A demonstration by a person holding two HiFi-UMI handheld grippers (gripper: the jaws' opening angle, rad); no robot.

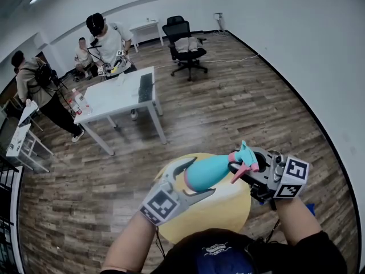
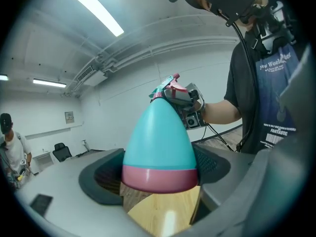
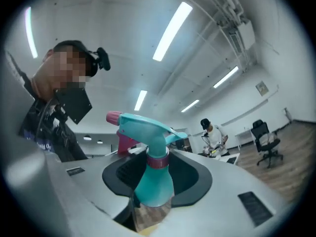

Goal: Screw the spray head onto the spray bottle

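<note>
A teal spray bottle [image 1: 210, 173] with a pink band at its base lies nearly level in the air between my two grippers, above a round yellow table [image 1: 225, 213]. My left gripper [image 1: 193, 180] is shut on the bottle's wide base end; in the left gripper view the bottle [image 2: 158, 142] fills the gap between the jaws. The teal spray head [image 1: 244, 158] with pink trigger and nozzle sits on the bottle's neck. My right gripper [image 1: 254, 167] is shut on it. In the right gripper view the spray head [image 3: 143, 127] and its pink collar [image 3: 158, 161] stand between the jaws.
A white table [image 1: 122, 96] stands farther off on the wood floor, with a black office chair [image 1: 185, 44] behind it. Three people are at the far left, one of them [image 1: 108, 39] working at the white table. A white wall curves along the right.
</note>
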